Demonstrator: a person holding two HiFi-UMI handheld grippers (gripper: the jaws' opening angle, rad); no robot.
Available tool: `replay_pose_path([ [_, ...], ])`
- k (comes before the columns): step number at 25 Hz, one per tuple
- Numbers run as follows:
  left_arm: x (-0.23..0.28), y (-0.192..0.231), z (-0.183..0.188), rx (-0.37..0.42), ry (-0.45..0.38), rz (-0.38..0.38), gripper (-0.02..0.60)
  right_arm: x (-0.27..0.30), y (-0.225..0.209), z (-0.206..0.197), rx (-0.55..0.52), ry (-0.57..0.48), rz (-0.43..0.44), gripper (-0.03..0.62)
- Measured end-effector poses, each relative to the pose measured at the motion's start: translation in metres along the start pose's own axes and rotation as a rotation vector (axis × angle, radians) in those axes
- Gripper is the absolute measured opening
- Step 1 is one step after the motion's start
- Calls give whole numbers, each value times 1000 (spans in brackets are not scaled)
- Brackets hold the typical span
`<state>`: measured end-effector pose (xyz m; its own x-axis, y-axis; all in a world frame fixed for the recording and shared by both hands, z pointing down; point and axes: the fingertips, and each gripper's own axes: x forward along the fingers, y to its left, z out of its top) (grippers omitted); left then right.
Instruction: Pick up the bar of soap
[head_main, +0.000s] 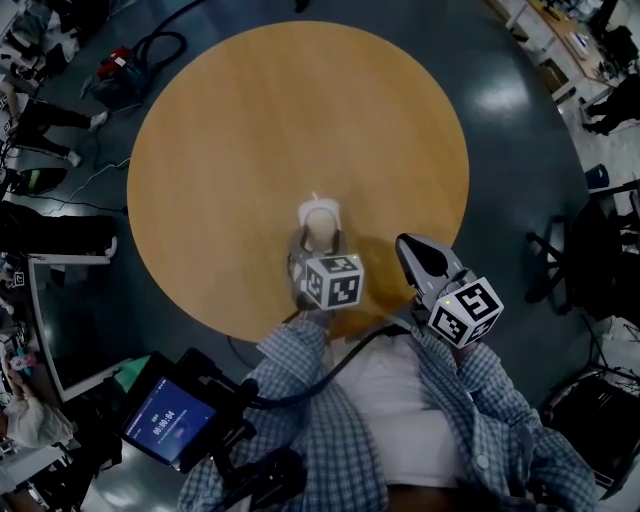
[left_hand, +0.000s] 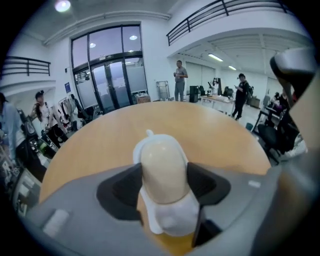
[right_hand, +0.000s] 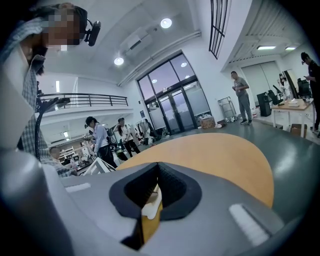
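Inspecting the round, smooth wooden table (head_main: 250, 150), we count one soap (left_hand: 162, 167), a cream, rounded oval bar. It lies on one white moulded dish (left_hand: 172, 222) toward the person's side of the table. The left gripper (left_hand: 162, 187) has its dark jaws wide apart, flanking the soap on both sides without clamping it. The right gripper (right_hand: 155, 190) has its ribbed jaws closed together and holds nothing.
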<state>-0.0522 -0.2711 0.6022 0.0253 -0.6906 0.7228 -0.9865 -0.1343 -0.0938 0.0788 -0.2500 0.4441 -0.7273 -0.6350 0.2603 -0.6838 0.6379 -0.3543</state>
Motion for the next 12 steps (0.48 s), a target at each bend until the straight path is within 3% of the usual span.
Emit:
replay_pose_path([
  [5,4,0,0,-32,-21,0,273,0,-6,-3,5,2,-2,3],
  [12,-6,5,4,-193,-45,-116,258,-1,-7,-4,8,-5,-1,3],
])
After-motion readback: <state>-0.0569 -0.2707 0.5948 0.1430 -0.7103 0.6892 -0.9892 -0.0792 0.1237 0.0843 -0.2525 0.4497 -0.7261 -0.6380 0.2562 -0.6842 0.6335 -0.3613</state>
